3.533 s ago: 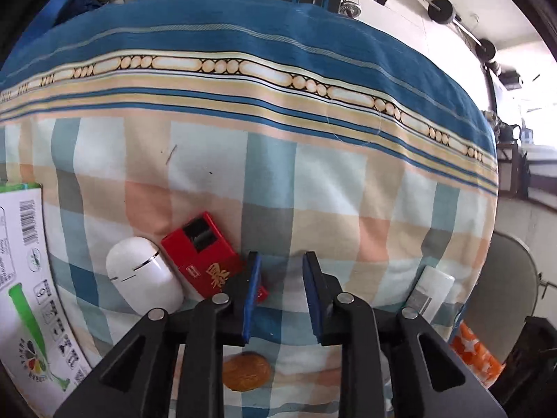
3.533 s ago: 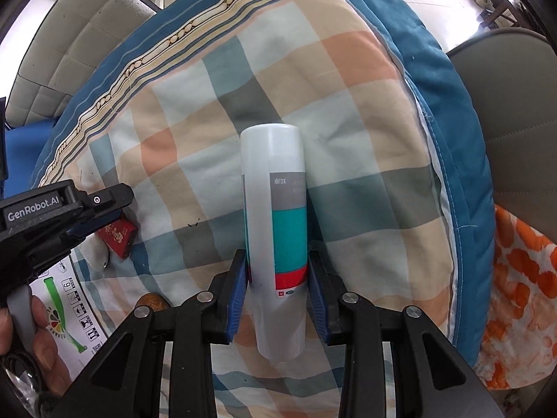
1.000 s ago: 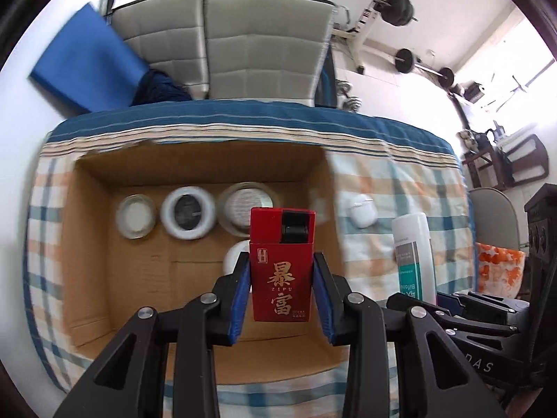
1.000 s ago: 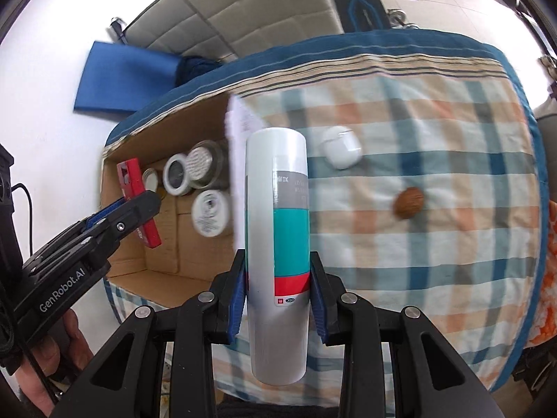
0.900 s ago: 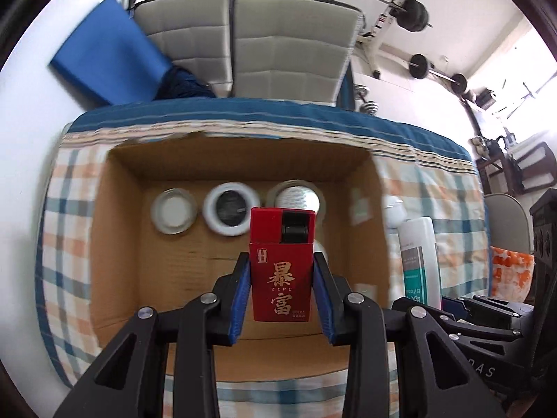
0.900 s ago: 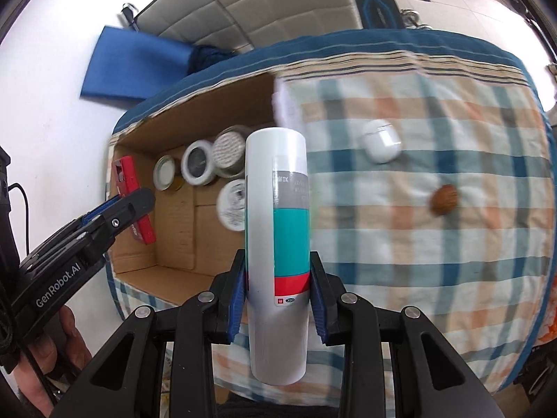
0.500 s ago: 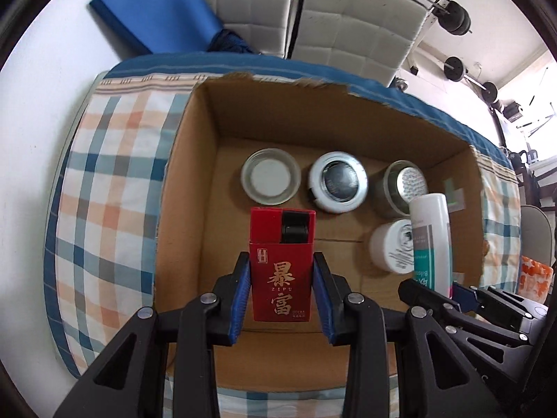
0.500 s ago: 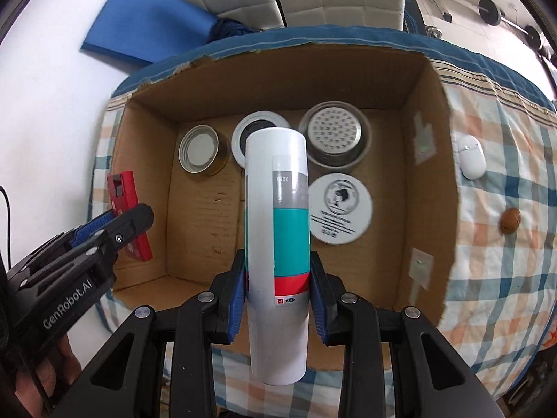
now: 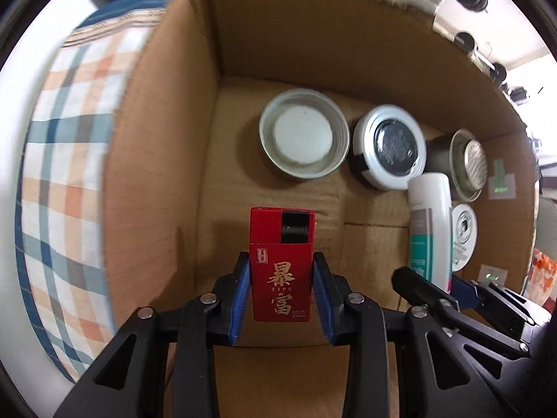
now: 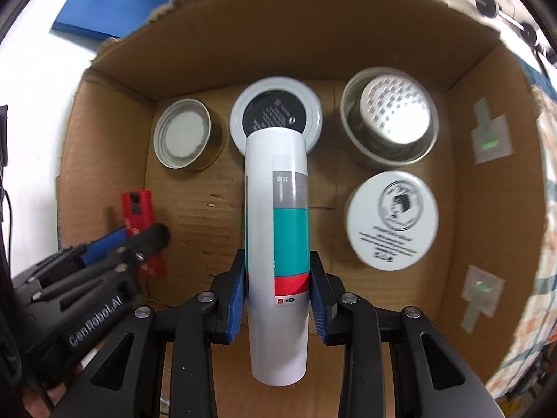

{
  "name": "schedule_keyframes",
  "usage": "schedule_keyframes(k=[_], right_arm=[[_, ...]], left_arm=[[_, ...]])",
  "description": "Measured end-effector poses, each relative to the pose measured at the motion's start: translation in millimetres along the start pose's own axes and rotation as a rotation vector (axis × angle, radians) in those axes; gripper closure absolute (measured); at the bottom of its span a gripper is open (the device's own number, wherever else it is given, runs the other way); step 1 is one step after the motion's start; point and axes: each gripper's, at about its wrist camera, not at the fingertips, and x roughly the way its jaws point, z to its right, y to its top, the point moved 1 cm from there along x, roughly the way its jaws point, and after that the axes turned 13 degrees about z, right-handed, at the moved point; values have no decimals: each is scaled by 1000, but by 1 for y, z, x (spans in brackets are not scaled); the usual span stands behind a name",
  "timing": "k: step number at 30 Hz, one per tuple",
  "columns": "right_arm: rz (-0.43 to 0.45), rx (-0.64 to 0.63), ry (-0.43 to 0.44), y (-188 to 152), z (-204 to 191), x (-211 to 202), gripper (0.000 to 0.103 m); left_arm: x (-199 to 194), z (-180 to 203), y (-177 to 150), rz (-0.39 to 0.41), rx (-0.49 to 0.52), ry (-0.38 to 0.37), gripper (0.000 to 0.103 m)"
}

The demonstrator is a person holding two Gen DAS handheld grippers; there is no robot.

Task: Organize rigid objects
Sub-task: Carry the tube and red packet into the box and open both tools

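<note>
Left tongs (image 9: 280, 294): I have them clamped on a red lighter box (image 9: 281, 264) printed with gold characters, held upright above the bare left half of the cardboard box (image 9: 209, 181) floor. Right tongs (image 10: 277, 294): closed on a white bottle (image 10: 276, 244) with teal, grey and red bands, its far end pointing toward the back wall of the box, over the middle of the floor. In the left wrist view the bottle (image 9: 431, 223) and the right tongs (image 9: 449, 289) sit just beside my left tongs.

Contents along the back wall, left to right: an open tin (image 10: 182, 134) with a white disc inside, a white-rimmed black-faced jar (image 10: 276, 113), a metal can (image 10: 390, 122) with a dimpled top. Nearer the right wall lies a white round lid (image 10: 393, 219) with printed text.

Risks, as I judge them: the two tongs work close together, so a careless descent could knock one against the other. The bottle's far end overlaps the black-faced jar in view; lowered as it points, it may strike that jar or roll against the white lid. The lighter box, released upright, could topple.
</note>
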Motion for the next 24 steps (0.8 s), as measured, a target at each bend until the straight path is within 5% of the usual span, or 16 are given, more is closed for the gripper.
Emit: schedule_keyframes(k=[18,24], right_arm=[[-80,8,-41,11,-1,56,66],[-87,-13,-68,6,16,49,45]], left_arm=[[36,5,11,-147,51,10,69],[26,8,10,-153,75,22,62]])
